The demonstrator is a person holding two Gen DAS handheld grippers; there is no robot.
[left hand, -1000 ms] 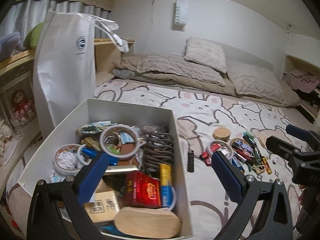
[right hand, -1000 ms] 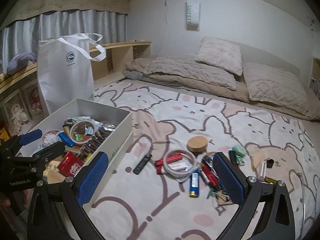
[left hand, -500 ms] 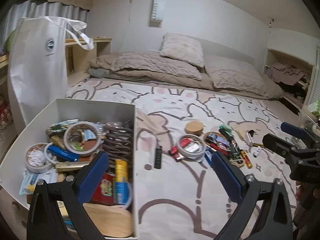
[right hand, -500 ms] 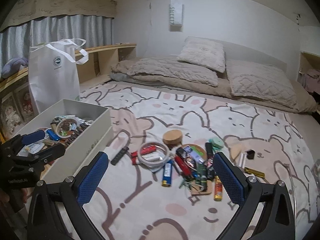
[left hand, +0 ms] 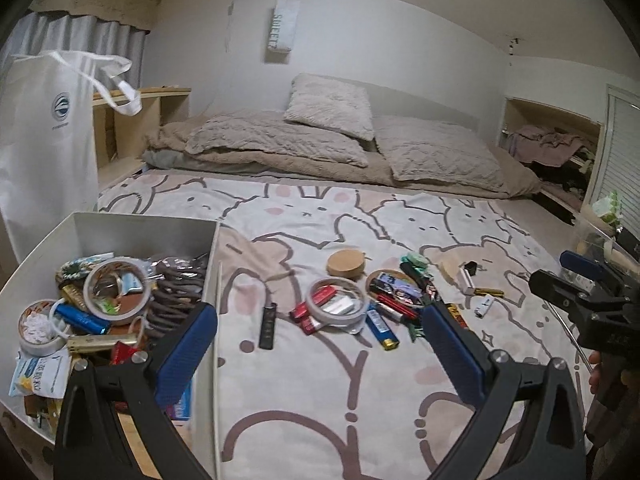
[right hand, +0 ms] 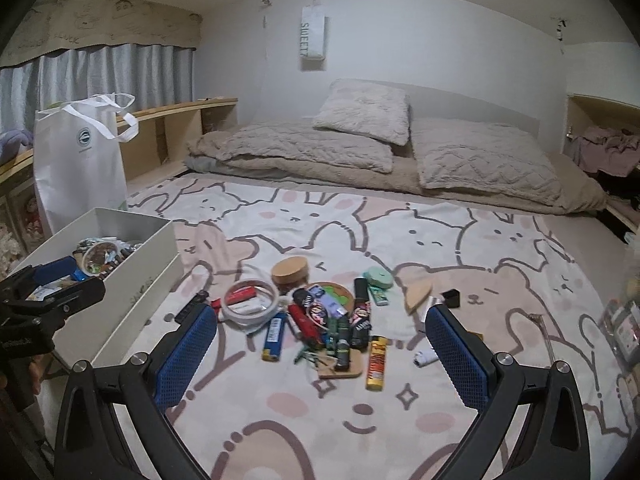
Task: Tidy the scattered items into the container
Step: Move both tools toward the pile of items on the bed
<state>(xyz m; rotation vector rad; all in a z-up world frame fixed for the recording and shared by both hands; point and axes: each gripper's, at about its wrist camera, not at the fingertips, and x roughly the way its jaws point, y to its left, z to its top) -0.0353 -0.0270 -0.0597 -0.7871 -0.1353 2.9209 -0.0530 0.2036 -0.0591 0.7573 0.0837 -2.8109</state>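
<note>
Both grippers are hovering empty over the bed, so the step in hand looks like choosing the next pickup. The left gripper [left hand: 318, 334] is holding its jaws wide apart with nothing between them; the right gripper [right hand: 320, 346] is doing the same. The white container [left hand: 120, 226], already partly filled, is sitting at 9 o'clock in the left wrist view. The scattered items are lying in 1 cluster toward 12 o'clock of the right gripper: a tape roll [right hand: 251, 300], a blue lighter [right hand: 273, 334], a yellow lighter [right hand: 377, 362]. Next move probably calls for lowering 1 gripper over a single piece and closing on it.
</note>
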